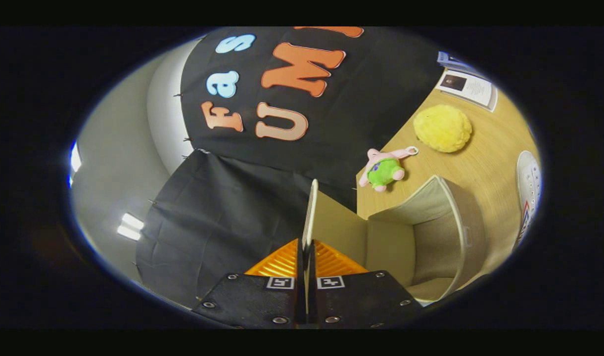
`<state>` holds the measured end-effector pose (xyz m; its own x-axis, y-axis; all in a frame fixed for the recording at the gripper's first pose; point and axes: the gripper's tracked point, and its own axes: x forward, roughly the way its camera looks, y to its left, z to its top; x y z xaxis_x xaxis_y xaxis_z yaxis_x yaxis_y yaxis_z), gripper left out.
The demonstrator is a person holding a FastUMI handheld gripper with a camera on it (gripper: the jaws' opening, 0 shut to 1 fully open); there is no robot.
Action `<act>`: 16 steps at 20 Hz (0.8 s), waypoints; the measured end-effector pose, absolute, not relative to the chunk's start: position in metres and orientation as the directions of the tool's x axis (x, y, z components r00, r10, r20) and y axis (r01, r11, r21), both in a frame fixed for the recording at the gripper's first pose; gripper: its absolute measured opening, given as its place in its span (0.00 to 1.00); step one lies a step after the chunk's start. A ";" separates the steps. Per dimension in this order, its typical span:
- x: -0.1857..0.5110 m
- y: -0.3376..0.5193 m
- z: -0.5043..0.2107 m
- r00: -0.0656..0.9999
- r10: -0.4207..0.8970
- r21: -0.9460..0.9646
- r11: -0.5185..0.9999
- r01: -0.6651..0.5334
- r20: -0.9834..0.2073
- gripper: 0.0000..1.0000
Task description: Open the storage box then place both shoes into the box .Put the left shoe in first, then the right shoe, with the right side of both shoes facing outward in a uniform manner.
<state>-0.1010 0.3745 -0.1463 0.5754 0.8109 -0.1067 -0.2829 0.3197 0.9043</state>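
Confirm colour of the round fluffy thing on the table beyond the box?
Yellow. The fluffy ball shows best in the gripper view, beyond the box.

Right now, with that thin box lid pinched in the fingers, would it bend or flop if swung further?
The gripper is shut on the lid, which stands straight and flat, so probably stiff. It looks thin, likely light. The open storage box might shift if tugged.
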 end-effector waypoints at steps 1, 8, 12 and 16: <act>-0.103 0.384 -0.143 0.575 0.811 0.899 0.327 -0.291 -0.109 0.03; -0.117 0.453 -0.138 0.559 0.819 0.880 0.354 -0.317 -0.128 0.03; -0.120 0.478 -0.141 0.574 0.804 0.855 0.402 -0.328 -0.158 0.26; -0.117 0.461 -0.146 0.622 0.751 0.763 0.530 -0.370 -0.220 0.97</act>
